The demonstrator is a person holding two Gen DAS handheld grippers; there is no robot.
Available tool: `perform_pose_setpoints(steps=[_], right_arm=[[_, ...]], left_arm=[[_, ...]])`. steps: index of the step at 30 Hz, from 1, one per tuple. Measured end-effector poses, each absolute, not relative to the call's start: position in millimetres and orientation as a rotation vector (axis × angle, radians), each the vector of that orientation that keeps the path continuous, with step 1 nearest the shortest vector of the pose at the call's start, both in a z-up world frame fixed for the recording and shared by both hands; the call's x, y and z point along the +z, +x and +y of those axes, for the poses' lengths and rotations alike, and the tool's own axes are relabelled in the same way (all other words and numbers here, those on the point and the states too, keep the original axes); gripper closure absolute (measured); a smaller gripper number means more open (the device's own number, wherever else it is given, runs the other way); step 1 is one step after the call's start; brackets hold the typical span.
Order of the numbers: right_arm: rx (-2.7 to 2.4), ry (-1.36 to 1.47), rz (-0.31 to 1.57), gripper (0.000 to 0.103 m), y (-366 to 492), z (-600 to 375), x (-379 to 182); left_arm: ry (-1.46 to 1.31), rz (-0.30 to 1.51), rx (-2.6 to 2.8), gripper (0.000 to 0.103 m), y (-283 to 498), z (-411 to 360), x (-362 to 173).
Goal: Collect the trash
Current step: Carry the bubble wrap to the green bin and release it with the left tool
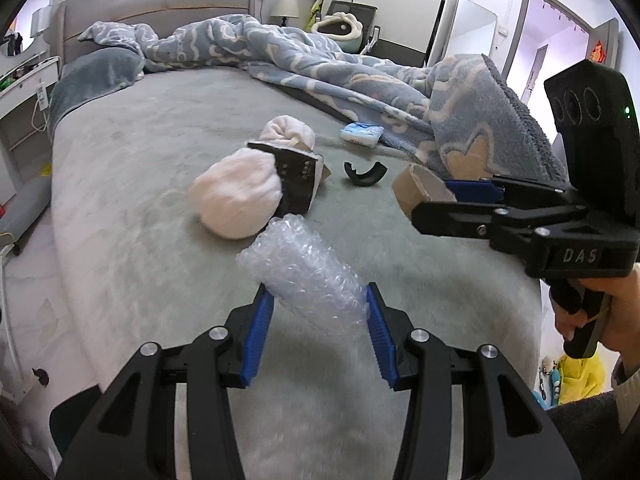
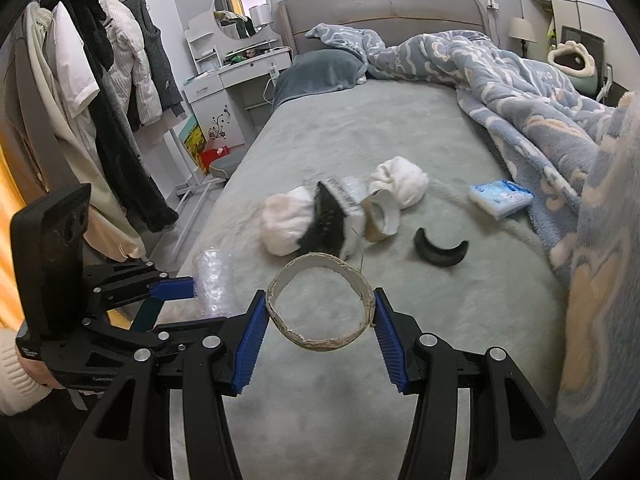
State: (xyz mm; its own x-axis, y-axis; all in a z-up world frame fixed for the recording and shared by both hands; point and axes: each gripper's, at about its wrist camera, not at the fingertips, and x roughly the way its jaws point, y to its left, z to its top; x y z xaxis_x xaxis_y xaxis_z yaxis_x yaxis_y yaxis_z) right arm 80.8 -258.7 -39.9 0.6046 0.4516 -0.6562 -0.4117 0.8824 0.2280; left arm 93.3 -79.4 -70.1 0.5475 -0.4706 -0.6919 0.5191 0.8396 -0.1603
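Note:
My left gripper [image 1: 318, 304] is shut on a roll of clear bubble wrap [image 1: 304, 272] and holds it above the grey bed; it also shows in the right wrist view [image 2: 212, 284]. My right gripper [image 2: 320, 312] is shut on an empty cardboard tape ring [image 2: 320, 300], seen from the side in the left wrist view [image 1: 420, 192]. On the bed lie a black curved plastic piece [image 2: 440, 250], a blue-white tissue pack [image 2: 500, 198], a second cardboard tape core [image 2: 380, 220], and a black-and-white packet [image 2: 332, 220] beside two white fluffy bundles [image 2: 284, 220].
A rumpled blue blanket [image 2: 540, 100] covers the bed's right side. A clothes rack [image 2: 100, 80] and a white dressing table [image 2: 224, 80] stand left of the bed. The grey bed sheet [image 2: 340, 128] stretches to the headboard.

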Motion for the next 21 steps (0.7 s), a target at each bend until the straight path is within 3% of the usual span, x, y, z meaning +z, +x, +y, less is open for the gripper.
perform_pose_setpoints(steps=[21], right_arm=[[0.565, 0.036, 0.762, 0.05, 50.1, -162.4, -34.1]], left_arm=[[0.028, 0.802, -0.386, 0.054, 51.9, 12.3, -64.8]])
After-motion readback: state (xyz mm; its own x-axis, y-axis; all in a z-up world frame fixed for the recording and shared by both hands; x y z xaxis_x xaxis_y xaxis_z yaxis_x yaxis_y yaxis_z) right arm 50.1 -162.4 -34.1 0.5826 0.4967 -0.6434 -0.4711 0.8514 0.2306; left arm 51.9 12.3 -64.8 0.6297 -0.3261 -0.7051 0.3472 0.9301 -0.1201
